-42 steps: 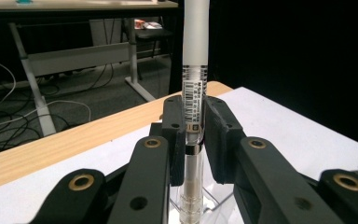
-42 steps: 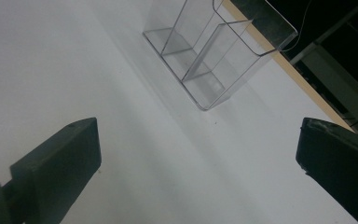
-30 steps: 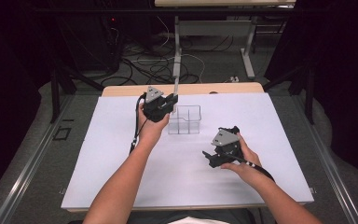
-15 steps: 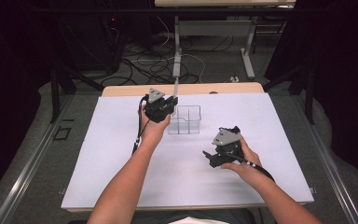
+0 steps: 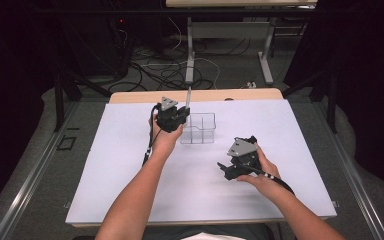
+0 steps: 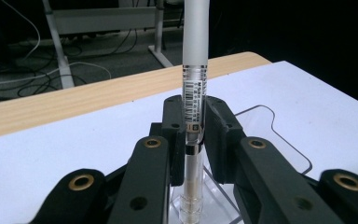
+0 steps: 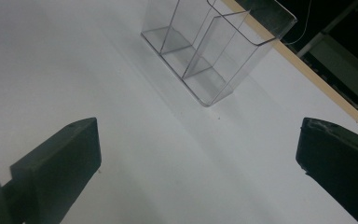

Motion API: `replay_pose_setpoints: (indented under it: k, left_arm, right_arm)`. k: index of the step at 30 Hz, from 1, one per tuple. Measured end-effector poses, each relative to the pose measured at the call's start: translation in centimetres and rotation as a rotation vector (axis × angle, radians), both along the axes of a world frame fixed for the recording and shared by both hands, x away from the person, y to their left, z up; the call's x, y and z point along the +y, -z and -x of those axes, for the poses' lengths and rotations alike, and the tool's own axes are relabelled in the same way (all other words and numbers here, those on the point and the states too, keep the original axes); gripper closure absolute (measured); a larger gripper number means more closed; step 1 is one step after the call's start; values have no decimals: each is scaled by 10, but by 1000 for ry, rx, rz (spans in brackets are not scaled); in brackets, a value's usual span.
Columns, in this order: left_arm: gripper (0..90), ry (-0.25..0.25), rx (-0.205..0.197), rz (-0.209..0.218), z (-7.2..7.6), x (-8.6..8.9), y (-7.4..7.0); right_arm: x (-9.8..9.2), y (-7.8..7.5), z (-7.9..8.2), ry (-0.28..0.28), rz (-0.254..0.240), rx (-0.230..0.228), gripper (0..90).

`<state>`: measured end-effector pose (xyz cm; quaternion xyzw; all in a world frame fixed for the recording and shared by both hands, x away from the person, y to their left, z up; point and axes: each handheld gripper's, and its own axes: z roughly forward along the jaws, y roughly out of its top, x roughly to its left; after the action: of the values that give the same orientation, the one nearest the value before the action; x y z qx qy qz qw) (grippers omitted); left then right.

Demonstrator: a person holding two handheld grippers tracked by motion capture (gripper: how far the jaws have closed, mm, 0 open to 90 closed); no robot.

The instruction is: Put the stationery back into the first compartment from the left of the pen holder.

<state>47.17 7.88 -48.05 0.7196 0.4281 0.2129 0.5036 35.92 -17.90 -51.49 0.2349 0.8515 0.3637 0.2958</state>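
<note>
A slim pen [image 6: 195, 70] with a frosted upper barrel and a barcode label stands upright between the pads of my left gripper [image 6: 195, 112], which is shut on it. In the high view this left gripper [image 5: 172, 117] is at the left end of a clear divided holder [image 5: 200, 128], with the pen [image 5: 188, 96] rising above it. The pen's lower end shows down by the holder's clear wall [image 6: 279, 135]. My right gripper [image 5: 230, 170] rests low on the white sheet, nearer the person and to the right. Its jaws stand wide open and hold nothing [image 7: 198, 149], and the holder [image 7: 214, 51] lies ahead of them.
A white sheet [image 5: 105, 170] covers most of the wooden table [image 5: 130, 96]. Beyond the far edge are cables and desk legs [image 5: 190, 50] on a dark floor. Both forearms come in from the bottom of the high view.
</note>
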Motion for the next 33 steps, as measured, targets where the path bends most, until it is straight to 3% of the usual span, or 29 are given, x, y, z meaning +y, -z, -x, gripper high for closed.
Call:
replay_pose_setpoints:
  k: [12,14,16,21,30,33]
  left_arm:
    - [798,-18,76,-29,0,0,10]
    - [797,-20,74,-29,0,0,11]
    - [797,-13,81,-36,0,1,11]
    - [791,0,87,-29,1,2,9]
    - [563,14,47,15,12,12,-4]
    - [491,31,53,19,17,18,-9]
  right_arm:
    - [0,0,1,0,-1,2,0]
    - [1,2,1,1,-12,-12,0]
    - [1,1,1,-6,2,5,0]
    - [1,1,0,-1,-3,-1,0]
    - [0,0,0,1,-5,-3,0]
    - [-1,0,-1,9,-3,-9,0]
